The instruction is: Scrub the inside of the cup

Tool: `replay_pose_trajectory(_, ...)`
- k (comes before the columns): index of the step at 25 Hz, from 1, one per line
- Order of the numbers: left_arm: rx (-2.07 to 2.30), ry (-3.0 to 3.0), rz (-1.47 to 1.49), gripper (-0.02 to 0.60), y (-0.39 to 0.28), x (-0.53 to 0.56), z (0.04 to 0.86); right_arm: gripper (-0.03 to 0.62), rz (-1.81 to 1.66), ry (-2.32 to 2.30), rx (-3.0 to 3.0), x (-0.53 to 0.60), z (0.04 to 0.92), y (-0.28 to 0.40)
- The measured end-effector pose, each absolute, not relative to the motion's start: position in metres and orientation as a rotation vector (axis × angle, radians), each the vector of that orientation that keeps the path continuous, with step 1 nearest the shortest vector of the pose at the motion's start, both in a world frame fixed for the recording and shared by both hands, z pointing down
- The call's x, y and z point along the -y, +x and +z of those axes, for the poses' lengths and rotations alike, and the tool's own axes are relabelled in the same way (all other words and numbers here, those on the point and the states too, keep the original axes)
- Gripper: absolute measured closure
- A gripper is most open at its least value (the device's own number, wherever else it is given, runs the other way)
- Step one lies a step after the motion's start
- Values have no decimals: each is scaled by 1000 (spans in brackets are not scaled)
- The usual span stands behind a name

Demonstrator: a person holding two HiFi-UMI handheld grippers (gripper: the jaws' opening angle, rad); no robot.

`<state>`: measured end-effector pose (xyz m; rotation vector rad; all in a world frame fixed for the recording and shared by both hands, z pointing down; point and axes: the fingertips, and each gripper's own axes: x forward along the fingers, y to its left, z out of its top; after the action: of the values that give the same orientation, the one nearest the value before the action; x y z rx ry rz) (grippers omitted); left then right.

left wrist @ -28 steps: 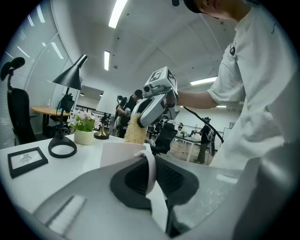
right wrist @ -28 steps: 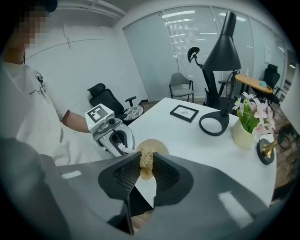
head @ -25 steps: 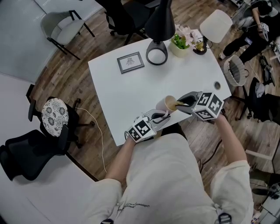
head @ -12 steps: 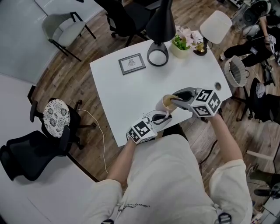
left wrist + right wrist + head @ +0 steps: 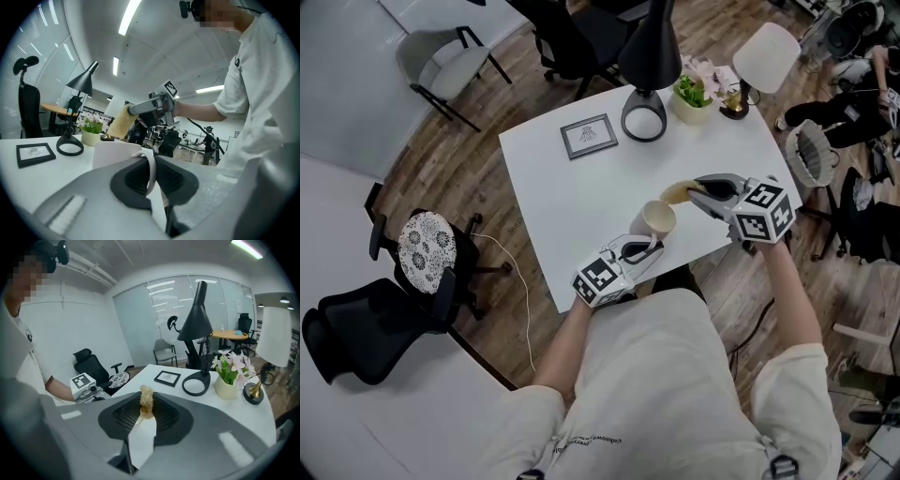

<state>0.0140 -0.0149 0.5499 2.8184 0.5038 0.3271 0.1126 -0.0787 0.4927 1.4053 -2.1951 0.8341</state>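
Two grips set, with left gripper (image 5: 649, 248) clamped on the handle of the cup (image 5: 657, 219) upright near the table (image 5: 572, 206) front edge and right gripper (image 5: 698, 190) nipping the scrubber (image 5: 677, 193) just beside the rim: seemingly between scrubbing strokes, next needing a dip into the cup's mouth.

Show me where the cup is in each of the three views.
Head view: cup at the front edge of the table.
Left gripper view: cup at centre, handle between the jaws.
Right gripper view: not in it.
Shared landmark: the lamp's black ring base.
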Motion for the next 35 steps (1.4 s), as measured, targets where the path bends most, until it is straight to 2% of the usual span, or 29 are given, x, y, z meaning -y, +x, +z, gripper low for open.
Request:
replay_pose_trajectory(5, -458, 2816, 270, 568, 11, 29, 536, 497, 862, 1587, 2102, 67, 517, 132)
replay_pose_trajectory(8, -453, 2816, 234, 568, 10, 33, 525, 497, 984, 1727, 2160, 65, 526, 125)
replay_pose_trajectory(11, -431, 2823, 223, 568, 11, 38, 517, 497, 920, 1781, 2145, 65, 527, 112)
replay_pose_trajectory(16, -387, 2827, 220, 568, 16, 48, 512, 497, 800, 1674, 2091, 63, 533, 90)
replay_pose_trajectory(35, -456, 2818, 271, 569, 25, 41, 518, 497, 746, 1285, 2141, 38, 530, 46)
